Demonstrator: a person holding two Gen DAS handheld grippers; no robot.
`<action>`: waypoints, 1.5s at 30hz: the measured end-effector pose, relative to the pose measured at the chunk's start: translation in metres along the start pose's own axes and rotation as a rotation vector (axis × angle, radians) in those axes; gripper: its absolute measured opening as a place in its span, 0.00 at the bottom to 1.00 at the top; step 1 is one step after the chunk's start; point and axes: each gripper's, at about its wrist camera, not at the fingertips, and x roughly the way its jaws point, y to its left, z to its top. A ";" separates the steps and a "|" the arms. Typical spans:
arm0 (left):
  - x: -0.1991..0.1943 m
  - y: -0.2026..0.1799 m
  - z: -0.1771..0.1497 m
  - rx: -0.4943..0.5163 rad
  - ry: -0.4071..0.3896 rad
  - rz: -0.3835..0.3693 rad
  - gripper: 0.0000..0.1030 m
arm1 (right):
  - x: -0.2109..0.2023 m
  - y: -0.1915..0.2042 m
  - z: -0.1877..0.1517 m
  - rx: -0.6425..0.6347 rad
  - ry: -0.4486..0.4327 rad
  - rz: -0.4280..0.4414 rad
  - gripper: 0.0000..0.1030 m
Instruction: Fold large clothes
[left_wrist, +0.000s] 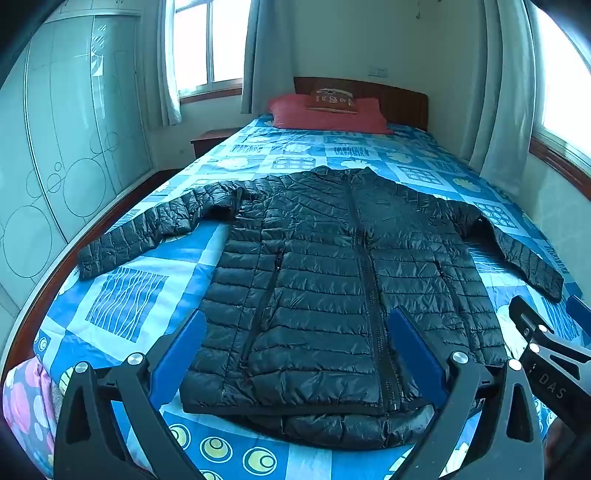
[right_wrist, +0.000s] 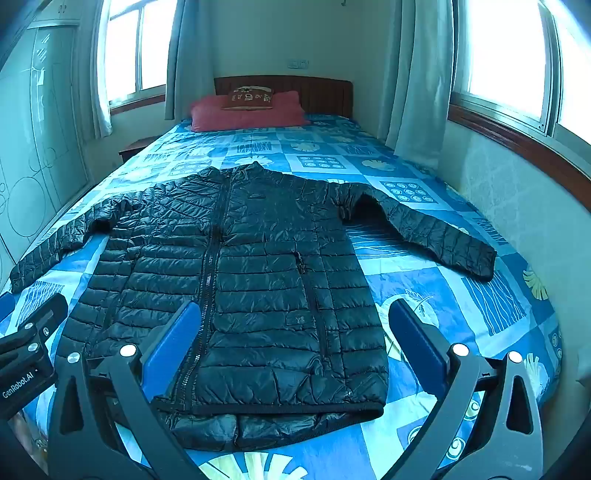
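A black quilted puffer jacket (left_wrist: 332, 288) lies flat, front up and zipped, on the bed, with both sleeves spread out to the sides. It also shows in the right wrist view (right_wrist: 251, 280). My left gripper (left_wrist: 295, 332) is open and empty, held above the jacket's hem. My right gripper (right_wrist: 293, 325) is open and empty, held above the hem's right side. The right gripper's body (left_wrist: 546, 350) shows at the right edge of the left wrist view. The left gripper's body (right_wrist: 26, 354) shows at the left edge of the right wrist view.
The bed has a blue patterned cover (left_wrist: 125, 295) and a wooden headboard (right_wrist: 317, 92). A red pillow (left_wrist: 328, 118) with a small cushion on it lies at the head. A wardrobe (left_wrist: 74, 147) stands left, a wall (right_wrist: 509, 206) right, curtained windows behind.
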 end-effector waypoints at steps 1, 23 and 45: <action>0.000 0.000 0.000 0.002 0.003 0.002 0.95 | 0.000 0.000 0.000 0.000 -0.002 -0.001 0.98; 0.000 0.001 -0.004 -0.004 0.009 0.005 0.95 | -0.001 0.002 -0.001 0.001 -0.003 0.001 0.98; -0.006 0.006 0.001 -0.012 0.008 0.000 0.95 | -0.002 0.003 -0.001 -0.001 -0.002 0.000 0.98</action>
